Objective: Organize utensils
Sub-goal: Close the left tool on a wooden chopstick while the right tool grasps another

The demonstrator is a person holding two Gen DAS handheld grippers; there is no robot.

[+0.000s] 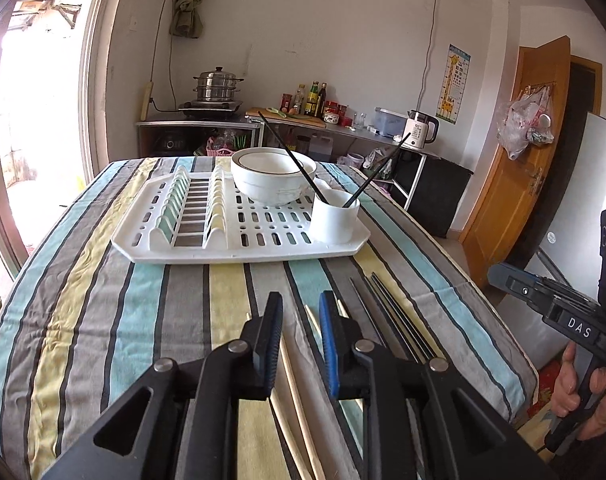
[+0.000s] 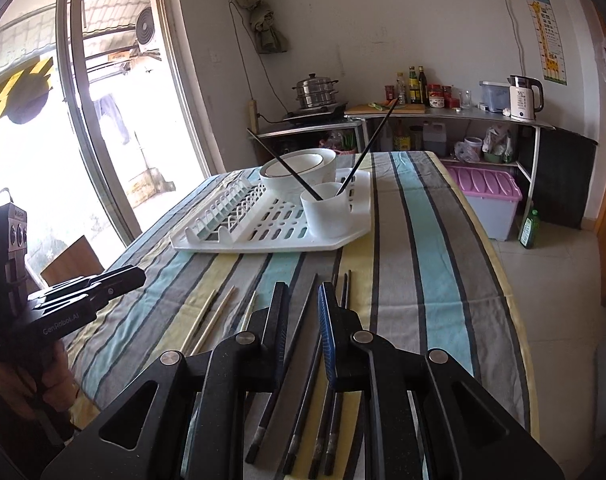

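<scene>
Lay lengthwise along the table stripes at its near edge: pale chopsticks (image 1: 293,376) under the left gripper (image 1: 301,332), dark chopsticks (image 2: 303,364) under the right gripper (image 2: 303,320), both grippers slightly apart and empty, cup (image 1: 335,218) at the rack's (image 1: 239,254) near right corner.

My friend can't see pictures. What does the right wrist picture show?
An open black claw hovers over black chopsticks lying on a striped tablecloth, with pale wooden chopsticks to their left. Beyond, a white dish rack holds a white bowl and a cup with two black chopsticks in it.
</scene>
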